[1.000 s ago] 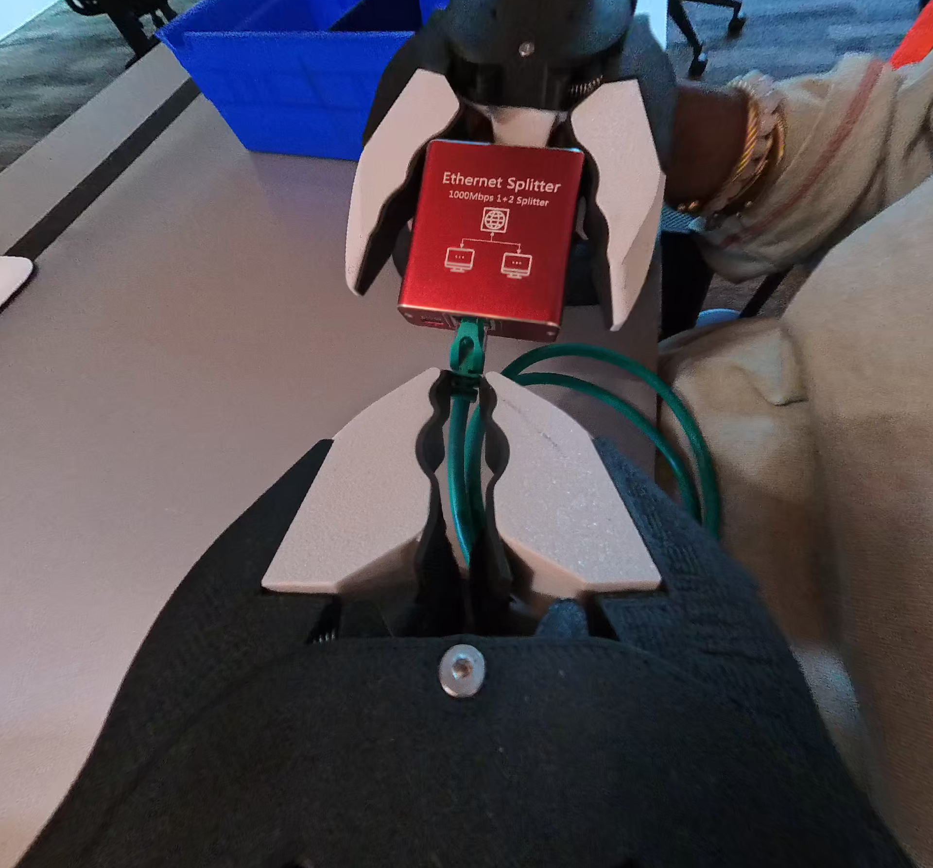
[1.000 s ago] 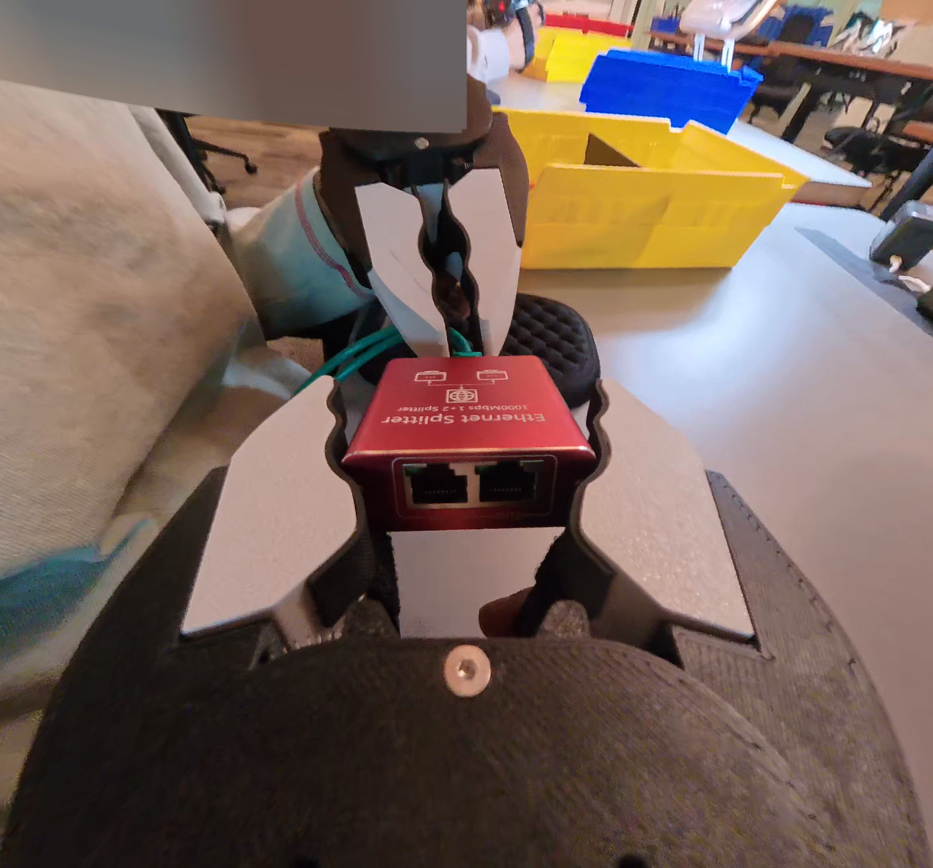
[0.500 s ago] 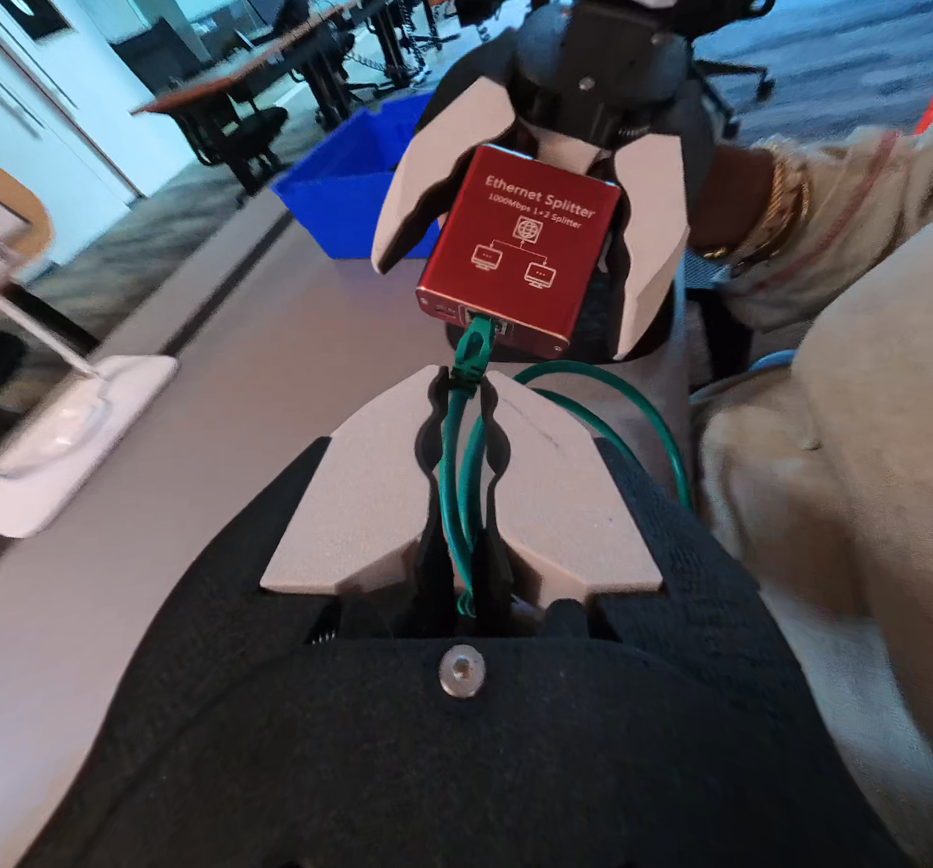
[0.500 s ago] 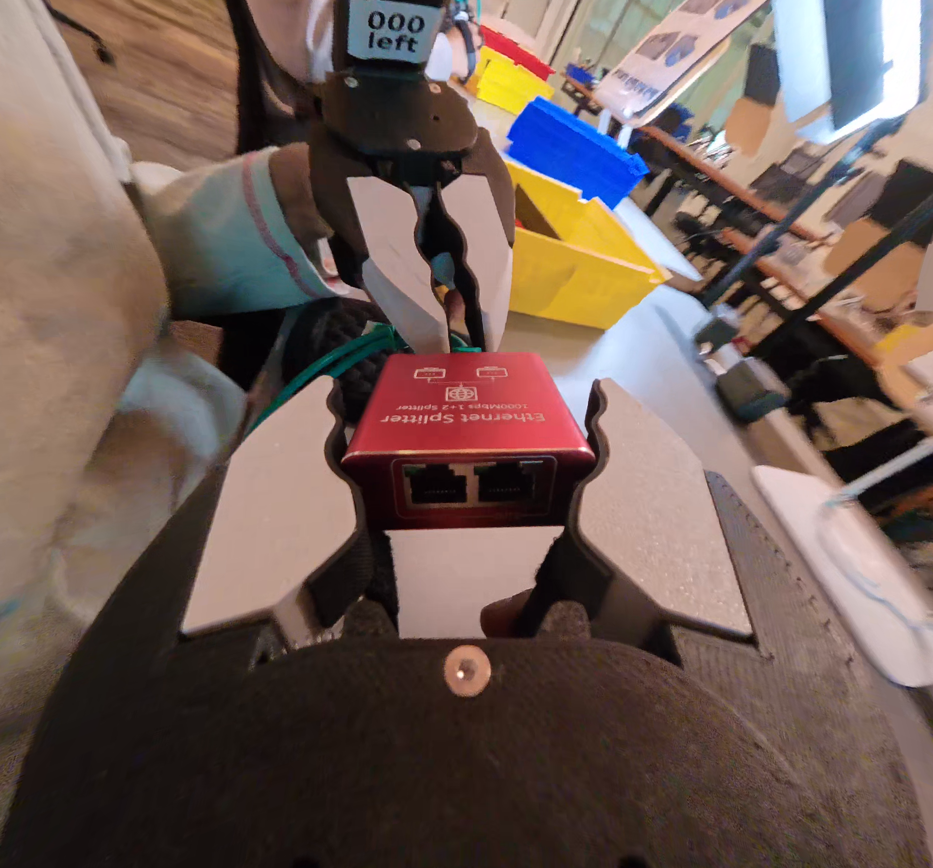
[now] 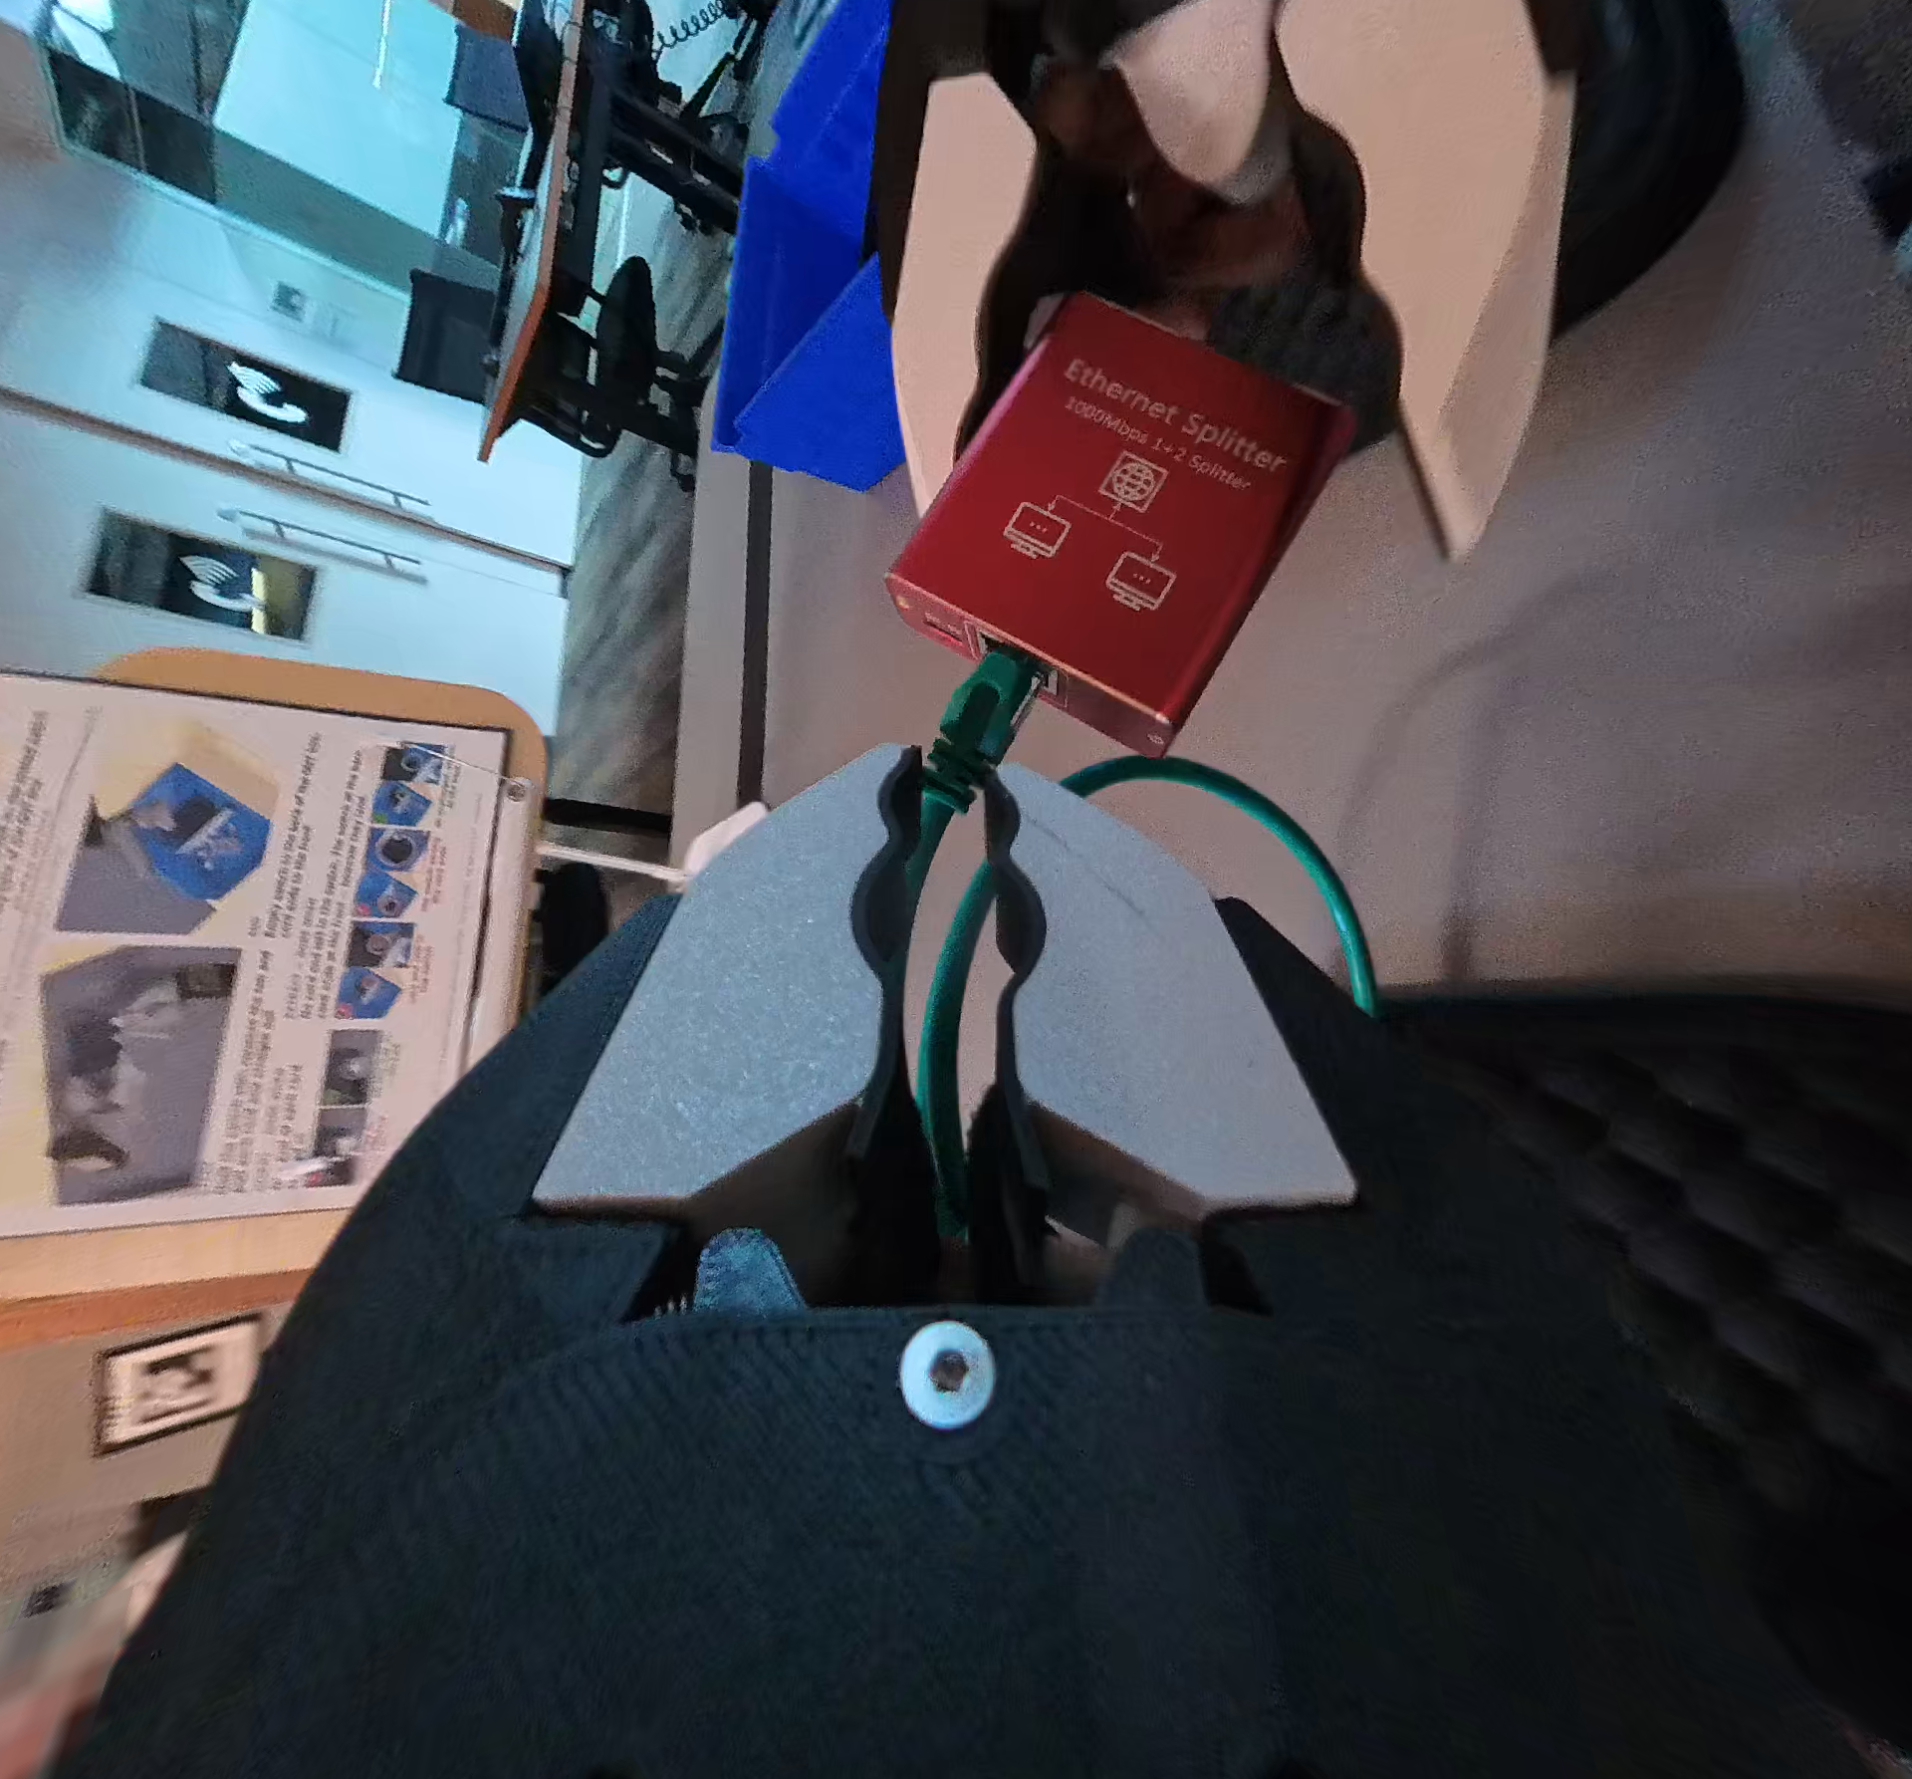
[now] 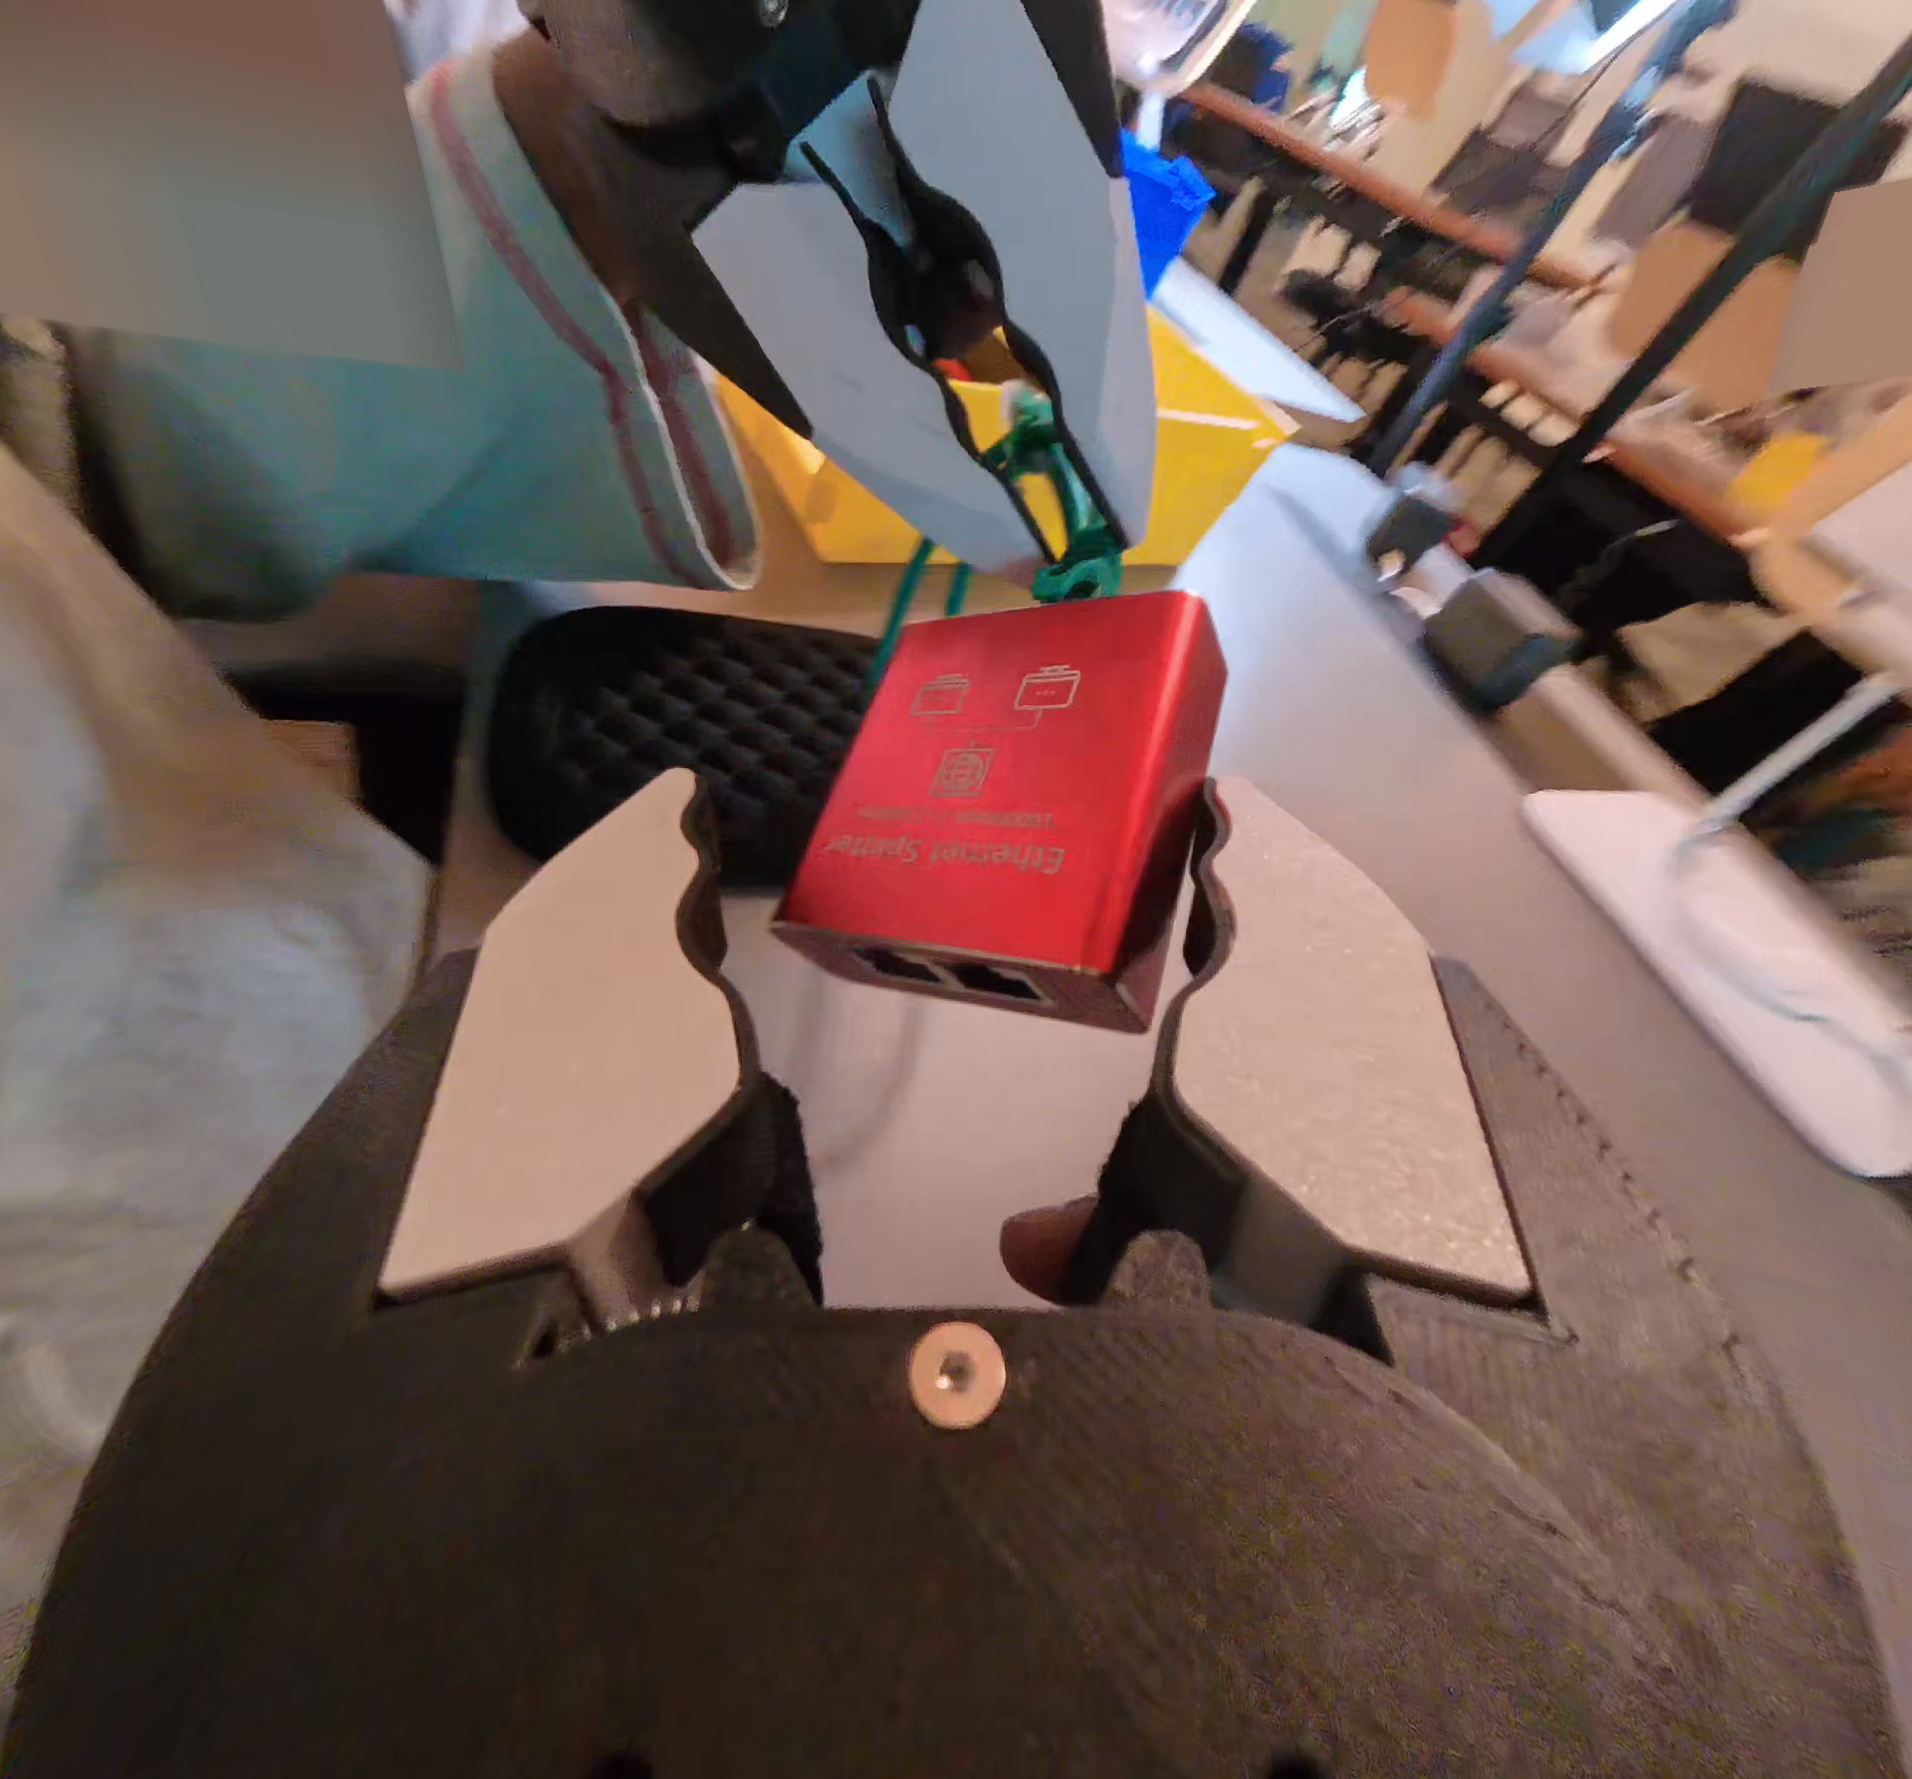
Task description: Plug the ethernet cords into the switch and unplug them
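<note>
The red ethernet splitter [image 6: 1004, 798] hangs tilted above the table with a green ethernet cord [image 5: 947, 984] plugged into its far port. My left gripper [image 5: 947, 777] is shut on the cord just behind its green plug [image 5: 978, 715]; it also shows in the right wrist view [image 6: 1076, 539]. My right gripper [image 6: 952, 798] is open around the splitter. Its left finger stands clear of the box and its right finger [image 6: 1314, 1005] is at the box's side. The two near ports [image 6: 952, 974] are empty. The splitter [image 5: 1117, 529] also shows in the left wrist view, between the right gripper's spread fingers [image 5: 1449, 229].
A grey table [image 6: 1345, 746] lies below. On it are a black textured pad [image 6: 673, 726], a yellow bin [image 6: 1200, 477], a blue bin [image 5: 817, 280] and a white lamp base [image 6: 1707, 964]. A poster board [image 5: 238, 953] stands at left. A person's sleeve [image 6: 466, 446] is close behind.
My right gripper has opened and let go of the splitter, which now hangs tilted from the cord. Both views have tilted and swung; my left gripper still holds the cord.
</note>
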`<state>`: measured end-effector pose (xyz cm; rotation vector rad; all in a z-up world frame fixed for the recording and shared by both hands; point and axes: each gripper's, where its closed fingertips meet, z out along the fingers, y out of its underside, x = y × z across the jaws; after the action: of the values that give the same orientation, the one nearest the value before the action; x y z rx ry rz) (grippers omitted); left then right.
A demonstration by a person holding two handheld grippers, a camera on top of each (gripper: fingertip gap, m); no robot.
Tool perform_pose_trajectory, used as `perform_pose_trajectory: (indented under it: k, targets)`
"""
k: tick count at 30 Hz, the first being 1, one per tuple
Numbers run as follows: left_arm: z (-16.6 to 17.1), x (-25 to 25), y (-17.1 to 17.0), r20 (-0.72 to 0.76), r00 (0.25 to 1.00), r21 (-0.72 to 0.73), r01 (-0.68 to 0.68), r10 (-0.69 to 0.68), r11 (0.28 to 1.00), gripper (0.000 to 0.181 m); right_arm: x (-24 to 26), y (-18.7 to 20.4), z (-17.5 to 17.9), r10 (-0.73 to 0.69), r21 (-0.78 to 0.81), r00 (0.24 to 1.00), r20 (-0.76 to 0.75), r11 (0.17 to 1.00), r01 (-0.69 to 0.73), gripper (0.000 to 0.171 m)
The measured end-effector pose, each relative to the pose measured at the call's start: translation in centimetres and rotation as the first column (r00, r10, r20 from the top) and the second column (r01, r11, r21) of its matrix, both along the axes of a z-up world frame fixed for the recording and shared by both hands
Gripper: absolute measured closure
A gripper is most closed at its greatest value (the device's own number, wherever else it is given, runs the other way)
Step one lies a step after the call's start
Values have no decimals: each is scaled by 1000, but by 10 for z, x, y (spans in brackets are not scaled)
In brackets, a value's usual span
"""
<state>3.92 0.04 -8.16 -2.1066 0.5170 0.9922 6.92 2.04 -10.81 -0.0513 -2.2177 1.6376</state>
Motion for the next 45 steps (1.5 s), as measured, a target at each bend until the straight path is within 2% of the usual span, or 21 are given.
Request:
perform_pose_trajectory:
  k: [4, 8, 10, 12, 15, 16, 17, 19, 20, 21, 22, 25, 26, 28, 31, 32, 36, 38, 40, 42, 45]
  targets:
    - [-13, 6, 5, -115, 987, -120, 98, -112, 988, 169, 7, 7, -12, 113, -49, 950, 290, 993, -103, 88]
    - [-19, 19, 14, -101, 971, -186, 195, -216, 963, 164, 6, 6, -20, 186, -110, 876, 444, 982, -153, 129]
    - [-19, 16, 14, -85, 982, -181, 151, -168, 972, 159, 6, 5, -18, 226, -178, 855, 467, 971, -160, 137]
    - [-8, 5, 12, -66, 997, -80, 41, -46, 996, 154, 0, 7, -12, 237, -266, 861, 449, 956, -125, 143]
    - [20, -4, 6, 96, 991, 253, -113, 92, 961, 129, -5, 15, 8, 286, -459, 857, 428, 886, -66, 143]
    - [31, -2, 4, 187, 980, 411, -147, 75, 900, 128, -7, 18, 16, 300, -519, 856, 420, 854, -45, 143]
    - [44, 0, 1, 273, 962, 576, -188, 30, 795, 125, -11, 21, 23, 309, -571, 858, 409, 821, -23, 143]
    - [61, 0, -15, 394, 915, 823, -306, -92, 478, 123, -17, 28, 38, 332, -683, 857, 395, 730, 32, 143]
    - [60, 2, -22, 425, 886, 875, -350, -184, 335, 124, -19, 33, 45, 362, -742, 847, 390, 668, 57, 143]
    - [53, 2, -24, 462, 848, 881, -404, -260, 247, 127, -20, 38, 50, 395, -794, 834, 386, 602, 82, 144]
    - [45, -2, -20, 498, 804, 867, -446, -325, 224, 130, -22, 43, 55, 422, -836, 823, 380, 537, 110, 144]
    - [11, 14, 27, 670, 515, 742, -482, -535, 466, 115, -27, 48, 58, 461, -892, 803, 377, 415, 181, 144]
    - [8, 21, 37, 677, 450, 735, -466, -583, 493, 112, -29, 46, 57, 454, -891, 803, 387, 407, 199, 144]
    - [2, 24, 49, 671, 444, 739, -466, -595, 486, 114, -28, 38, 52, 448, -884, 796, 408, 410, 222, 144]
    - [-7, 26, 58, 667, 474, 745, -428, -575, 511, 149, -29, 27, 46, 451, -869, 772, 448, 422, 258, 143]
    - [-8, 25, 56, 677, 454, 735, -451, -579, 506, 150, -30, 25, 44, 443, -861, 768, 462, 431, 269, 143]
    - [-11, 20, 46, 695, 325, 698, -516, -641, 496, 152, -33, 18, 37, 350, -785, 786, 510, 564, 258, 141]
    - [-9, 19, 40, 691, 231, 675, -545, -685, 498, 153, -38, 24, 38, 224, -733, 849, 479, 634, 247, 123]
    - [-8, 22, 35, 685, 107, 642, -555, -721, 528, 153, -40, 34, 42, 63, -669, 927, 370, 710, 219, 102]
    - [-11, 21, 30, 677, 12, 605, -578, -735, 548, 153, -40, 43, 43, -94, -554, 974, 205, 809, 195, 98]
    - [-20, 10, 26, 681, -36, 544, -643, -731, 539, 153, -40, 51, 35, -207, -373, 978, 37, 905, 205, 91]
